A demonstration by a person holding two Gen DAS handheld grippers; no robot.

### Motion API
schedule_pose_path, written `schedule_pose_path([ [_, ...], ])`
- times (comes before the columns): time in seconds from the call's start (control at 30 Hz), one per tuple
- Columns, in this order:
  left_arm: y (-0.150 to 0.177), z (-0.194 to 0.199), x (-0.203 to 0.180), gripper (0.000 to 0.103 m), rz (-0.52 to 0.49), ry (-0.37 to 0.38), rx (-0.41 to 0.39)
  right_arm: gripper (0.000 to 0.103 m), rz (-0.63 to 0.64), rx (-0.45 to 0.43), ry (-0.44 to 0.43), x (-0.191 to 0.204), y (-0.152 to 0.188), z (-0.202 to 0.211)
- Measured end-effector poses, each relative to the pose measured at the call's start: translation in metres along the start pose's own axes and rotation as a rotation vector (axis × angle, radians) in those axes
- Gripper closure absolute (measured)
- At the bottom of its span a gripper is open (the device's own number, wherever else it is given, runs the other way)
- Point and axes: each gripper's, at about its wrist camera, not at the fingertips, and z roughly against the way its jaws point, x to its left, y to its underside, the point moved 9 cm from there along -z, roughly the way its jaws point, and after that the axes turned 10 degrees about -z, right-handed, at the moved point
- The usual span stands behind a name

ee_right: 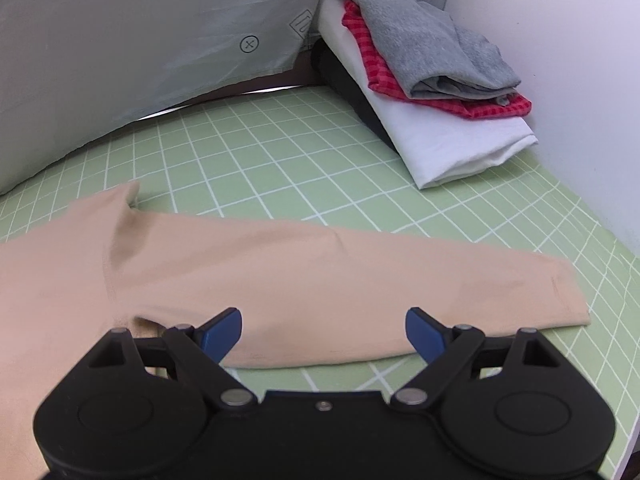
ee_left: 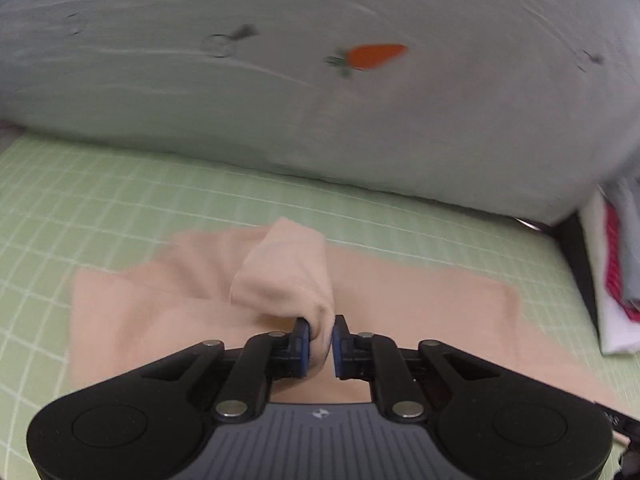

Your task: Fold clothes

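Note:
A peach long-sleeved garment [ee_left: 160,312] lies on the green grid mat [ee_left: 100,192]. My left gripper [ee_left: 320,340] is shut on a bunched fold of the peach garment, lifted a little above the rest of the cloth. In the right wrist view the garment's sleeve [ee_right: 360,276] stretches flat to the right across the mat [ee_right: 300,152]. My right gripper [ee_right: 323,334] is open and empty, its blue pads just above the sleeve's near edge.
A pale grey-green cloth with a carrot print [ee_left: 376,56] hangs along the back [ee_right: 120,40]. A stack of folded clothes, white [ee_right: 440,140], red striped [ee_right: 492,106] and grey [ee_right: 420,48], sits at the back right. A white wall [ee_right: 560,80] bounds the right side.

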Motion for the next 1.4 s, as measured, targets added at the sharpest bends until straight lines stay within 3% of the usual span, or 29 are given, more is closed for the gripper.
schedule_pose_path([
  [0.1, 0.008, -0.004, -0.026, 0.036, -0.078, 0.031, 0.034, 0.014, -0.014, 0.008, 0.017, -0.010, 0.001, -0.002],
  [0.13, 0.011, -0.004, -0.024, 0.027, -0.071, 0.015, 0.042, 0.014, -0.018, 0.010, 0.018, -0.011, 0.001, -0.002],
  [0.37, 0.042, -0.004, 0.053, 0.021, 0.032, -0.270, 0.171, 0.013, 0.032, 0.012, -0.037, 0.017, -0.003, 0.001],
  [0.5, 0.068, -0.004, 0.083, 0.021, 0.044, -0.355, 0.271, 0.013, 0.128, -0.012, -0.105, 0.066, -0.006, 0.007],
  [0.6, 0.080, 0.000, 0.093, 0.015, 0.039, -0.397, 0.312, 0.013, 0.202, -0.039, -0.149, 0.113, -0.007, 0.014],
  [0.67, 0.085, -0.003, 0.096, 0.013, 0.047, -0.396, 0.331, 0.013, 0.230, -0.036, -0.213, 0.144, -0.005, 0.021],
  [0.8, 0.090, -0.006, 0.103, 0.000, 0.082, -0.414, 0.349, 0.013, 0.260, 0.001, -0.318, 0.196, 0.005, 0.039],
  [0.93, 0.094, -0.006, 0.107, 0.000, 0.149, -0.383, 0.344, 0.015, 0.283, 0.064, -0.384, 0.229, 0.026, 0.053],
  [1.13, 0.095, -0.006, 0.105, 0.000, 0.159, -0.372, 0.328, 0.032, 0.331, 0.147, -0.439, 0.254, 0.056, 0.064],
  [1.17, 0.095, -0.006, 0.105, 0.000, 0.157, -0.372, 0.326, 0.039, 0.353, 0.150, -0.448, 0.257, 0.061, 0.066],
  [1.33, 0.095, -0.006, 0.105, 0.000, 0.150, -0.371, 0.314, 0.049, 0.454, 0.147, -0.490, 0.264, 0.080, 0.078],
  [1.4, 0.095, -0.006, 0.105, 0.000, 0.148, -0.371, 0.312, 0.058, 0.479, 0.143, -0.513, 0.265, 0.086, 0.082],
])
